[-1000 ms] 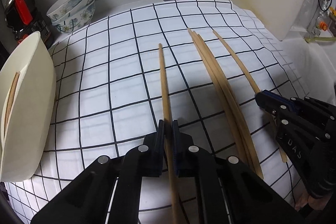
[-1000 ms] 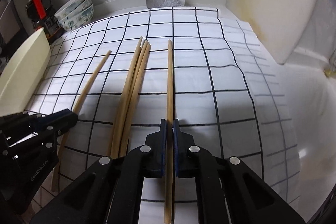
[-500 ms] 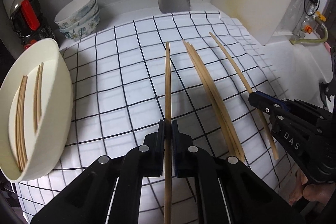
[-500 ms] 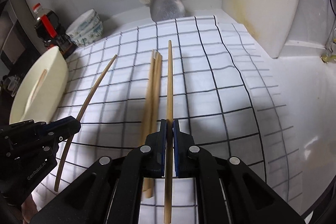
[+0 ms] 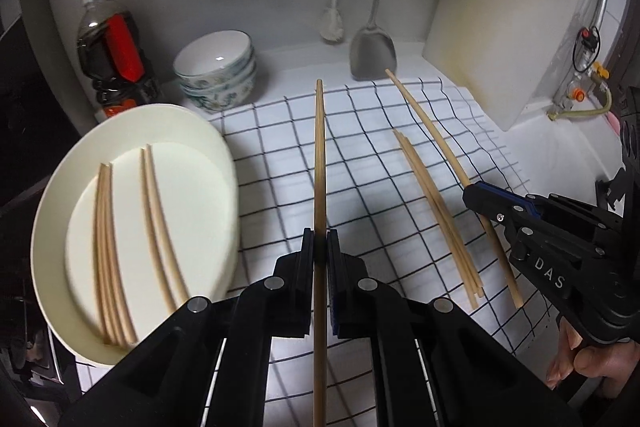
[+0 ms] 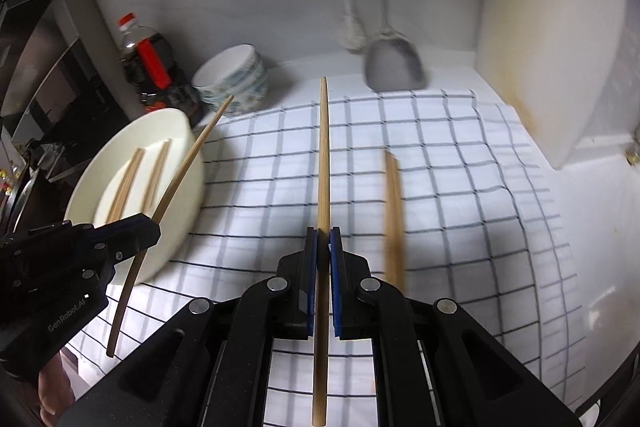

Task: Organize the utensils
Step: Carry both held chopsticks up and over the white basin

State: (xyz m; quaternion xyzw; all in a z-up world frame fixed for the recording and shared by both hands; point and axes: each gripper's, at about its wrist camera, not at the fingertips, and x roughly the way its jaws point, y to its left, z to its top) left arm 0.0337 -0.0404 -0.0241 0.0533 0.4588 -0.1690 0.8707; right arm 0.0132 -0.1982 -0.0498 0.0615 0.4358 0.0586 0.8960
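Note:
My left gripper [image 5: 319, 247] is shut on one wooden chopstick [image 5: 319, 147], held above the checked cloth [image 5: 360, 131]. To its left lies the cream oval plate [image 5: 192, 195] with several chopsticks [image 5: 106, 247] in it. My right gripper [image 6: 324, 239] is shut on another chopstick [image 6: 324, 155], also off the cloth. Each gripper shows in the other's view: the right gripper [image 5: 472, 193] at the right edge, the left gripper [image 6: 148, 227] over the plate [image 6: 108, 155]. A small bundle of chopsticks [image 5: 436, 215] stays on the cloth between them.
Stacked patterned bowls [image 5: 218, 67] and a dark sauce bottle [image 5: 110, 47] stand behind the plate. A metal spatula [image 5: 372, 51] and a brush hang at the back wall. A white cutting board [image 5: 500, 27] leans at the back right. A hand [image 5: 580, 359] holds the right gripper.
Both grippers have risen, each lifting its chopstick off the cloth. They have shifted left, and the plate with its chopsticks has come fully into view.

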